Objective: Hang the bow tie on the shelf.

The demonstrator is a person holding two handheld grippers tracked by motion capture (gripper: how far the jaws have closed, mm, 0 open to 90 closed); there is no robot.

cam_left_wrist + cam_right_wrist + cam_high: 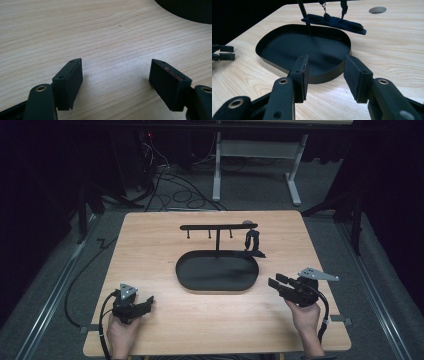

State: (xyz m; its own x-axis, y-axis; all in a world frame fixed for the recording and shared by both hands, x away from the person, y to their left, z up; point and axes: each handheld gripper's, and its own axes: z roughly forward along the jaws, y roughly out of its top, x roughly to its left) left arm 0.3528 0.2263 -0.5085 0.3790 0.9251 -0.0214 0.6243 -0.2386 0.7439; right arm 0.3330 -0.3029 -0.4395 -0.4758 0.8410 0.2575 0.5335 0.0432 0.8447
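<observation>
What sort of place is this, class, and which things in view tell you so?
Probably a lab or recording studio: a wooden table set before dark curtains, loose cables across the grey floor, and a hand-held gripper in each hand.

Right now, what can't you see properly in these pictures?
- Dark strap hanging off the black T-shaped stand: high view, too small to identify.
- Stand's top bar: right gripper view, cut by the upper edge.
- Black oval metal tray: left gripper view, cut by the frame corner.

place: lab | signs: dark curtains, floor cables (pixel 172 195), bare wooden table (pixel 150 240), metal rails
</observation>
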